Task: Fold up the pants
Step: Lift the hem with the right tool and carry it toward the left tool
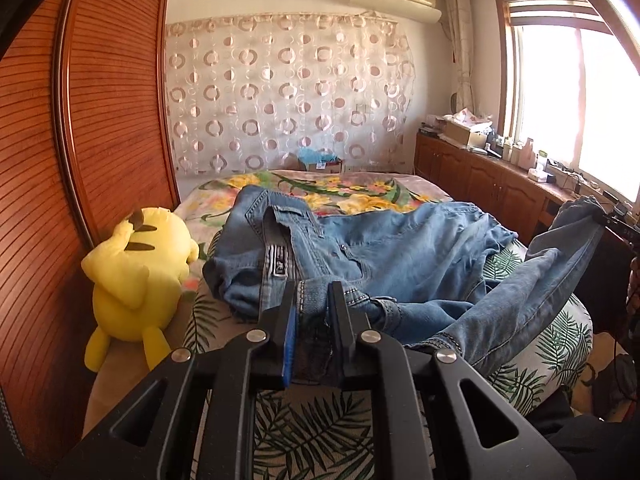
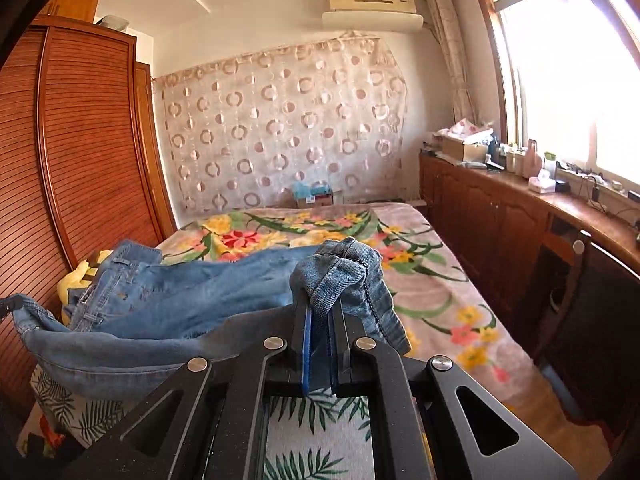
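Note:
Light blue denim pants (image 1: 400,248) lie across the bed, waist to the left and legs trailing right. My left gripper (image 1: 313,292) is shut on the near waistband edge, with thick denim bunched between its black fingers. In the right wrist view my right gripper (image 2: 320,304) is shut on a leg hem of the pants (image 2: 340,268), lifted off the bed. The rest of that leg sags down to the left toward the waist (image 2: 120,276). The right gripper (image 1: 612,220) also shows at the far right of the left wrist view, holding the hem up.
A yellow plush toy (image 1: 136,272) lies at the bed's left edge against the wooden louvred wardrobe (image 1: 100,120). The bed carries a floral blanket (image 2: 420,280) and a leaf-print cover (image 1: 304,432). A wooden cabinet (image 2: 500,216) with clutter runs under the window on the right.

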Demonstrator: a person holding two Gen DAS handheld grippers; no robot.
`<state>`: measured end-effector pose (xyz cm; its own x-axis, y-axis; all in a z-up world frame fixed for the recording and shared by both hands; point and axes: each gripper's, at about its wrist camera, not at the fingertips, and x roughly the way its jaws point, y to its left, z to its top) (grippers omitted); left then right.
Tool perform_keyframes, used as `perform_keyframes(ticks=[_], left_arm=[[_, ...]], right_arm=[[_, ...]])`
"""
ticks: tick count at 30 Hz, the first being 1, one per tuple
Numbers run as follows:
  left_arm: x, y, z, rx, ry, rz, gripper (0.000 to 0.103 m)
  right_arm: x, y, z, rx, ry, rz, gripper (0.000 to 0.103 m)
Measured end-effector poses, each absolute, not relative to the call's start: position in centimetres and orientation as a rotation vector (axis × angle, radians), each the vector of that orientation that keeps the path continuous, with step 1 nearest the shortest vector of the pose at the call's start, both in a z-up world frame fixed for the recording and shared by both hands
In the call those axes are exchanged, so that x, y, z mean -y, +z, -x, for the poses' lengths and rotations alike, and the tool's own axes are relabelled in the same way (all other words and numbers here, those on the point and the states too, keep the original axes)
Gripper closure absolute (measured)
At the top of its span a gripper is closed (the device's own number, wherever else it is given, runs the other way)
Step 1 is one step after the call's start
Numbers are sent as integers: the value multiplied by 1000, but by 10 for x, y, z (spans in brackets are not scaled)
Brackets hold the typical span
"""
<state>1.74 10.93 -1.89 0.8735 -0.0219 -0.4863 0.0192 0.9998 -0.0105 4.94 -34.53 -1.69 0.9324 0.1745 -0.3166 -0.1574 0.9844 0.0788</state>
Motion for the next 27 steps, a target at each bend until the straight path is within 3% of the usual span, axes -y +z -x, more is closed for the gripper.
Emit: perform_keyframes(ticks=[19, 27], left_arm=[[-115, -36, -84, -569, -17, -25, 90], [-115, -22, -102, -557, -13, -34, 91]], right_arm=[[343, -58, -105, -416, 161, -25, 97], [341, -28, -120, -383, 171, -27, 97]])
